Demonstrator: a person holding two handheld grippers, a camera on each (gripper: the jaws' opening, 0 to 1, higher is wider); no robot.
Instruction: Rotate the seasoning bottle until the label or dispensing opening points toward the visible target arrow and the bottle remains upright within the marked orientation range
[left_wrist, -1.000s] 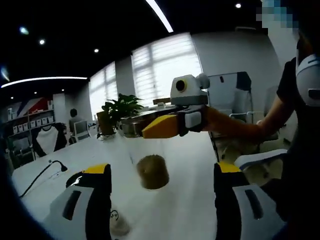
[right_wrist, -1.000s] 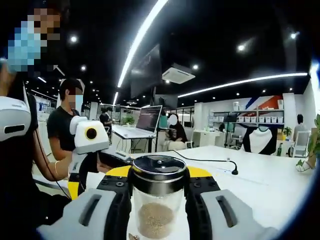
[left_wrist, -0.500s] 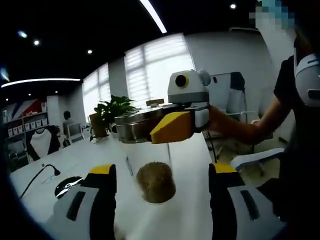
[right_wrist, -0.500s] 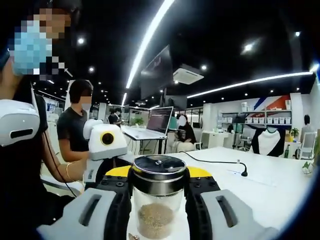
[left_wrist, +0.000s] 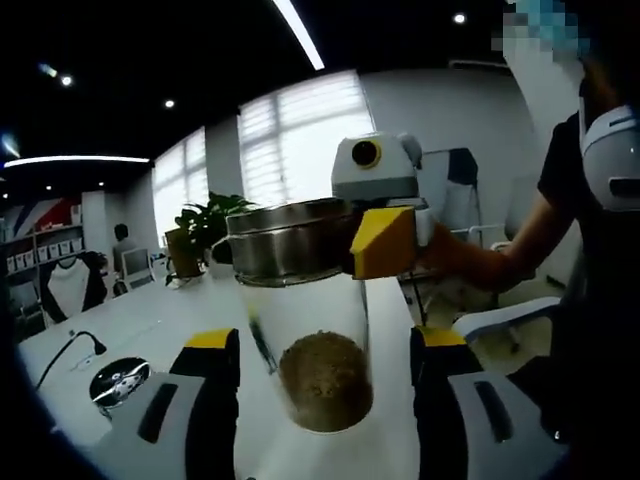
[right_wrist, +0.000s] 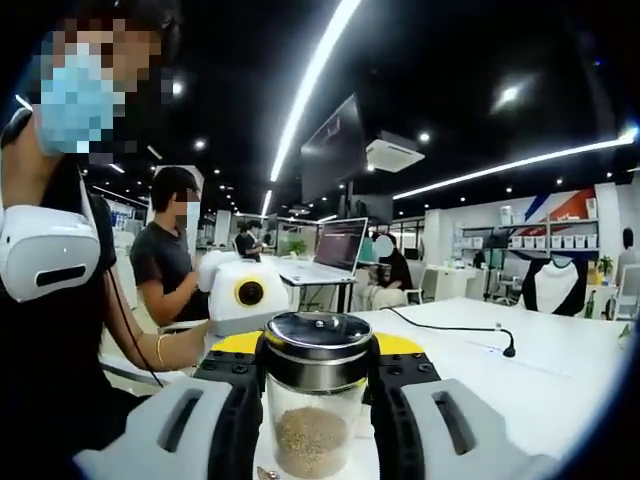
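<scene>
A clear glass seasoning bottle (left_wrist: 318, 375) with a steel lid and brown granules stands upright over the white table (left_wrist: 90, 330). My right gripper (right_wrist: 318, 362) is shut on the bottle (right_wrist: 312, 420) just under the lid, one black jaw on each side. In the left gripper view the right gripper (left_wrist: 385, 240) comes in from the right, its yellow tip against the lid. My left gripper (left_wrist: 325, 340) is open, and the bottle sits close ahead in the gap without touching the fingers (left_wrist: 200, 395). The left gripper (right_wrist: 245, 310) shows just left of the lid. Whether the bottle's base rests on the table is hidden.
A black round disc (left_wrist: 118, 378) and a gooseneck microphone (left_wrist: 88, 338) lie on the table to the left. A potted plant (left_wrist: 200, 232) stands further back. Another microphone (right_wrist: 508, 348), a laptop (right_wrist: 340, 245) and seated people are beyond the bottle. The person's arm (left_wrist: 500, 260) reaches in from the right.
The left gripper has closed in on the bottle, which now looms larger between its fingers. In the right gripper view the left gripper has come nearer the lid. The right gripper keeps its hold.
</scene>
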